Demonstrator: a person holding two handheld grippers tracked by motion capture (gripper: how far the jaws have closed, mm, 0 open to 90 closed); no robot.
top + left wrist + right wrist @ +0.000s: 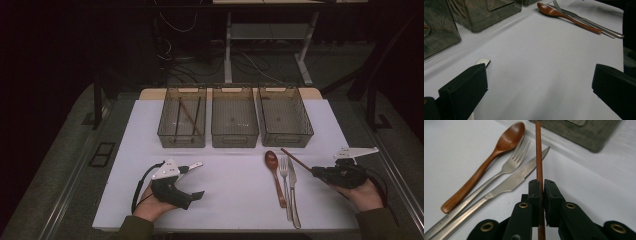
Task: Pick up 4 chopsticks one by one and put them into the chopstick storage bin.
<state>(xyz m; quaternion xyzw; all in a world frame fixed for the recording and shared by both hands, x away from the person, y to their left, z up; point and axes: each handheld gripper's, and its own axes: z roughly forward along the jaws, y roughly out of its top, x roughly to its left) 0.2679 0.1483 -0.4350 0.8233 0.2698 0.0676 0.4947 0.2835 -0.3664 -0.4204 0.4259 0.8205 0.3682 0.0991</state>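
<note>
My right gripper [314, 171] [542, 185] is shut on a brown chopstick [295, 158] [538, 152], which sticks out toward the bins. Left of it on the white table lie a wooden spoon [273, 170] [486, 162], a metal fork [285, 180] [511, 162] and a knife [293, 190] [519, 176], side by side. My left gripper [198, 179] [539, 82] rests at the front left, open, with bare table between its jaws. The spoon [564, 13] lies far off in the left gripper view.
Three clear bins stand in a row at the back: left bin [182, 120] holding two chopsticks [189, 116], middle bin [234, 119] and right bin [284, 118]. The white table [235, 175] ends just in front of my hands.
</note>
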